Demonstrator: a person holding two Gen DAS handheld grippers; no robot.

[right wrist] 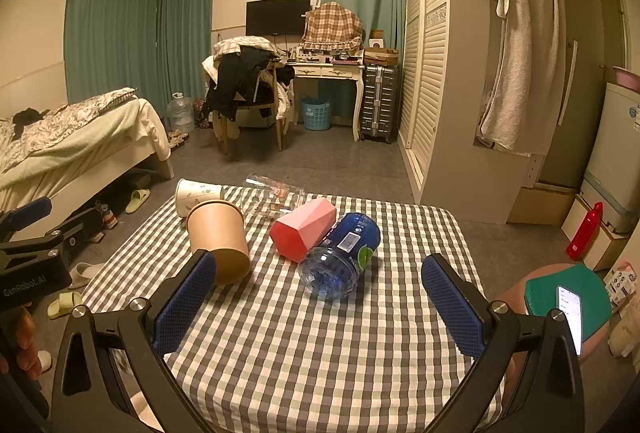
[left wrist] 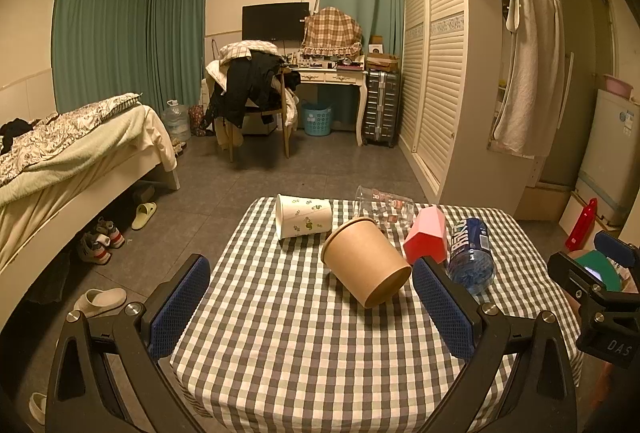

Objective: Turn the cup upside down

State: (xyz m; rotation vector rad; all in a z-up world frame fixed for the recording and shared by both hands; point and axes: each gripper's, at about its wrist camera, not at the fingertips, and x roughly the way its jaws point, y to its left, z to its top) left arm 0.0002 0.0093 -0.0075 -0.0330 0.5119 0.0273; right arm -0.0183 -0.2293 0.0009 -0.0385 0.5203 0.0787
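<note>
Several cups lie on their sides on a checked tablecloth (left wrist: 304, 353): a brown paper cup (left wrist: 366, 263) in the middle, a white printed paper cup (left wrist: 304, 221) at the far left, a clear glass (left wrist: 384, 207) behind, a pink faceted cup (left wrist: 426, 239) and a blue plastic bottle cup (left wrist: 472, 253) to the right. My left gripper (left wrist: 312, 305) is open and empty, just short of the brown cup. My right gripper (right wrist: 320, 301) is open and empty, near the blue cup (right wrist: 340, 253); the brown cup (right wrist: 218, 237) lies by its left finger.
The table (right wrist: 400, 313) is small, with floor on all sides. A bed (left wrist: 60, 161) stands left, slippers and shoes (left wrist: 100, 301) lie beside it. A wardrobe (left wrist: 440, 73) and red bottle (left wrist: 582, 225) are to the right. A green stool with a phone (right wrist: 568, 297) sits at right.
</note>
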